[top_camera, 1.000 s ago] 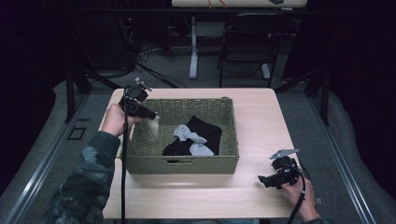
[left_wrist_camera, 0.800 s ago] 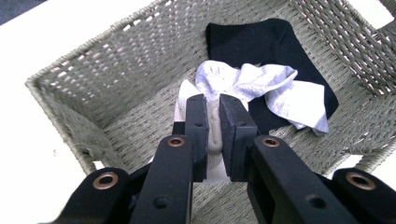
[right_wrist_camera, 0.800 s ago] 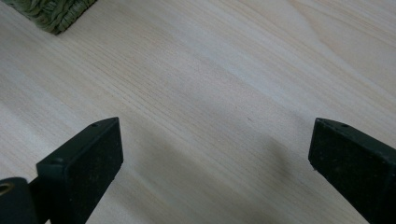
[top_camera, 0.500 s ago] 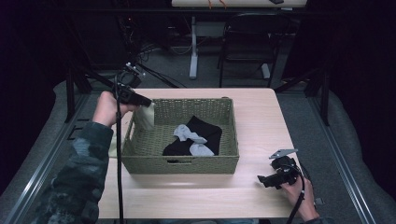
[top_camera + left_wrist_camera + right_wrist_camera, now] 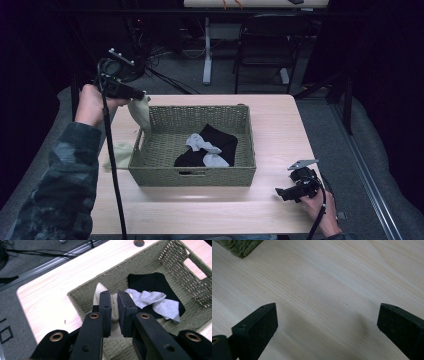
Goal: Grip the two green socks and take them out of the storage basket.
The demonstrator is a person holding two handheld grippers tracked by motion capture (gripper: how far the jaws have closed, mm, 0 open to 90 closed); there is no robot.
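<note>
My left gripper (image 5: 141, 96) is raised over the far left corner of the woven basket (image 5: 145, 176), shut on a pale cream sock (image 5: 140, 112) that hangs from its jaws. In the left gripper view the cream sock (image 5: 113, 305) is pinched between the two black jaws of my left gripper (image 5: 113, 308). Inside the basket lie a black cloth (image 5: 220, 142) and a grey sock (image 5: 202, 146). My right gripper (image 5: 284, 192) rests low near the table's front right, open; the right gripper view has my right gripper (image 5: 325, 322) with jaws wide apart over bare wood.
Another pale sock (image 5: 119, 152) lies on the table left of the basket. The wooden table (image 5: 280, 130) has free room to the right of the basket. A chair (image 5: 262, 45) and a table leg stand beyond the far edge.
My left gripper has risen out of the basket and moved left and away, lifting the cream sock with it. The right gripper has stayed put.
</note>
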